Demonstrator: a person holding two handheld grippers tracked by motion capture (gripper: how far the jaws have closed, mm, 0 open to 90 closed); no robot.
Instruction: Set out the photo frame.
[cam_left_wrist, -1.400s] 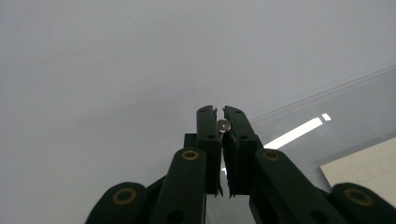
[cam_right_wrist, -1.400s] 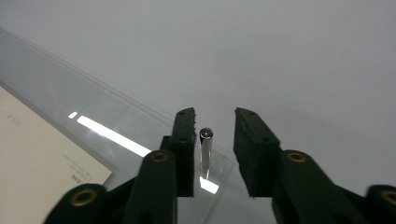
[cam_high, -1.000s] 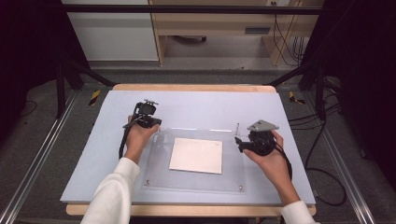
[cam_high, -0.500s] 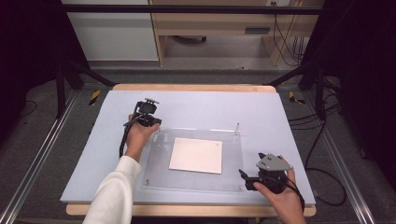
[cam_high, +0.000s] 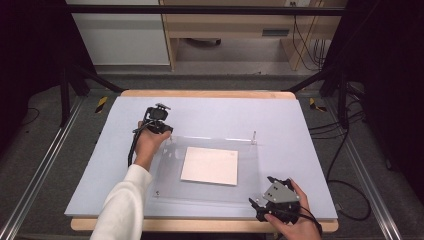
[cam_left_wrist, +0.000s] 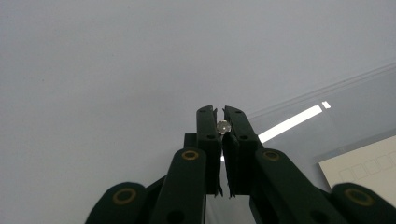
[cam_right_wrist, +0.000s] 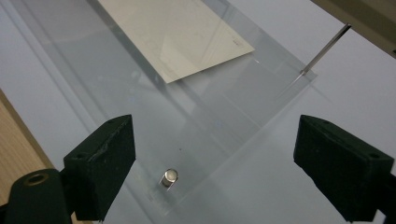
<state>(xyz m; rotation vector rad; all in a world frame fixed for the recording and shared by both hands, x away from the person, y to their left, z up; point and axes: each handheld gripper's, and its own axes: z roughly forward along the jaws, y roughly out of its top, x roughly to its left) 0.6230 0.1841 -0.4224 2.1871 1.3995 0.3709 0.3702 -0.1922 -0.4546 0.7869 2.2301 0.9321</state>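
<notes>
Clear acrylic sheet (cam_high: 210, 172) lies flat on the pale blue worktop (cam_high: 210, 112), slightly toward the near edge, with a cream card (cam_high: 210, 166) resting on its middle. Small metal pegs stand at the sheet's corners.

Left gripper (cam_high: 161, 129) sits at the sheet's far-left corner. In the left gripper view its fingers (cam_left_wrist: 208, 133) are closed all the way onto a small silvery peg (cam_left_wrist: 223, 126), whose round top shows pinched between the fingertips. The sheet's edge and a corner of the card (cam_left_wrist: 364, 175) show to the right of the fingers.

Right gripper (cam_high: 261, 207) is at the sheet's near-right corner, close to the near edge of the worktop, in the person's right hand (cam_high: 295, 222). Its fingers (cam_right_wrist: 105, 163) stand wide apart and have just been opening; nothing is gripped. In the right gripper view a short metal peg (cam_right_wrist: 169, 178) stands upright on the sheet corner between the fingers, nearer the left one, touching neither. A thin pin (cam_right_wrist: 324, 49) stands tilted at the next sheet corner, farther off.
</notes>
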